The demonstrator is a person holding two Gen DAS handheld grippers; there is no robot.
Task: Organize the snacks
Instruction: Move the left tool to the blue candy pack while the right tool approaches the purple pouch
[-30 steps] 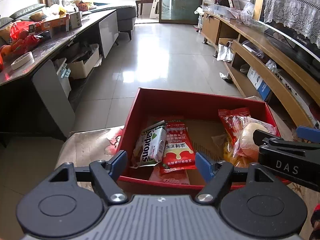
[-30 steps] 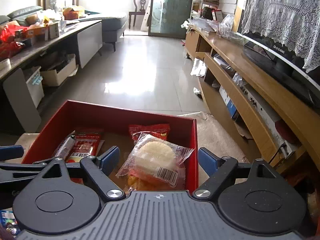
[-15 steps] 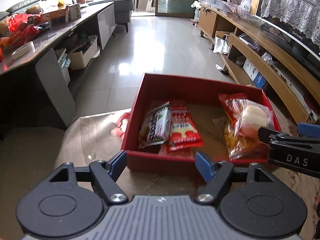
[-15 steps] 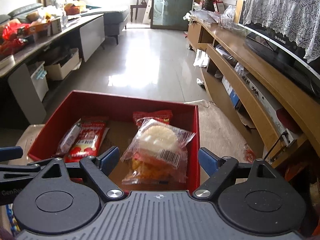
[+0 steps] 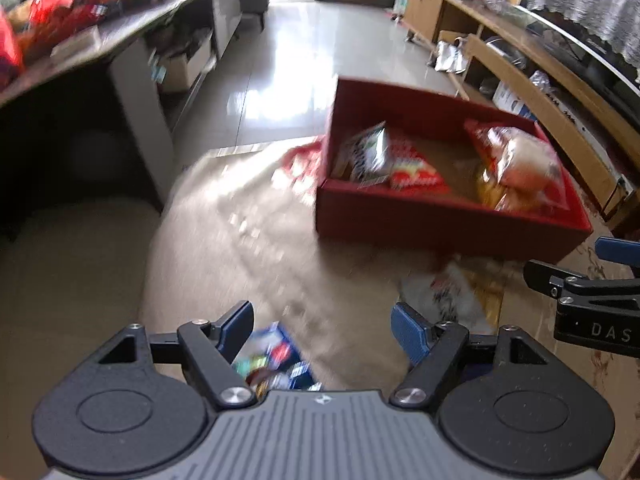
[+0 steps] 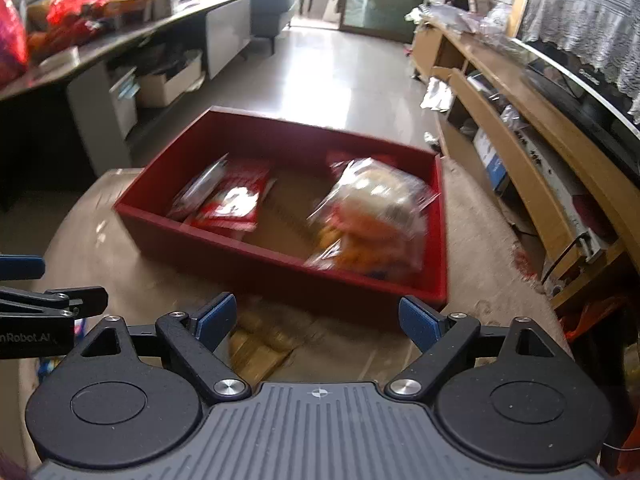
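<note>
Both grippers' fingers wide open w/ nothing held, snacks in red box point(image 6: 280, 268) ahead.

The right tool point(image 6: 318, 316) hangs open over a yellow packet point(image 6: 256, 350), just short of the red box point(image 6: 280, 268) holding snack bags point(image 6: 372, 220).

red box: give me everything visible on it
The red box is a shallow, open-topped rectangular tray that looks like cardboard, red walls around a brown floor. It sits flat on the beige cloth-covered surface, beyond both open claws, neither touching it. Inside, at its left end, lie a white-green packet and a red packet; at its right end, clear-wrapped pastry bags are piled against the wall. The middle floor is bare. Motion blur hides any print.
</note>
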